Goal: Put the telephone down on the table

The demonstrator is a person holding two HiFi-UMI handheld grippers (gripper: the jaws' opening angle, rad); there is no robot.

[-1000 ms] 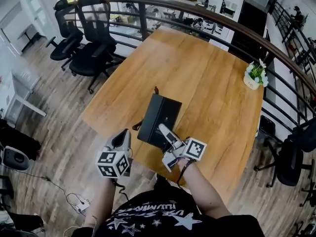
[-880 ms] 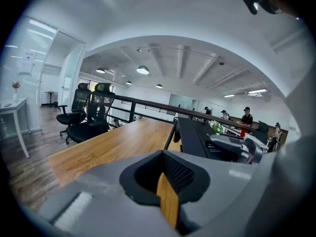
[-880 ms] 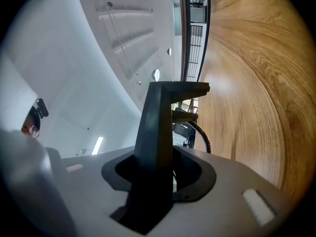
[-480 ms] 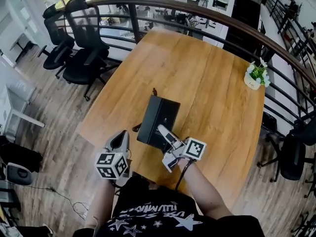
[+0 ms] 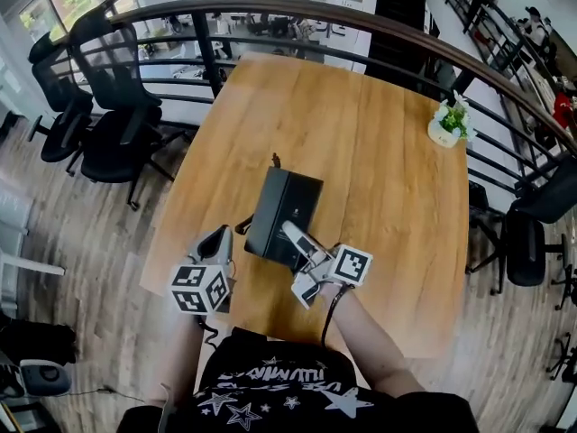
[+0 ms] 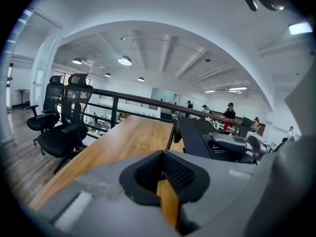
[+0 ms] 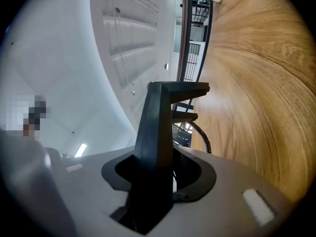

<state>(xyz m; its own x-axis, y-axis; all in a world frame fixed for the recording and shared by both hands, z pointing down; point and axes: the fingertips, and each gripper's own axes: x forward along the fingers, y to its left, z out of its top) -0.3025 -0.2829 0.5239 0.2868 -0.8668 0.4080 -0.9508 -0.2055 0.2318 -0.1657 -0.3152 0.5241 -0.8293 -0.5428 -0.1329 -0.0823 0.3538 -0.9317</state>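
Observation:
A black telephone hangs tilted over the near part of the wooden table, and its coiled cord dangles at its left. My right gripper is shut on the phone's near edge. In the right gripper view the dark body fills the space between the jaws, with the cord beside it. My left gripper is shut and holds nothing, at the table's near left edge. The left gripper view shows the telephone off to its right.
A small potted plant stands at the table's far right corner. A dark railing curves round the far side. Black office chairs stand on the floor at the left, and another chair at the right.
Both grippers have moved forward, so the table now lies closer under them. The left gripper has come from beside the table to its near left edge. The right grip on the telephone is unchanged.

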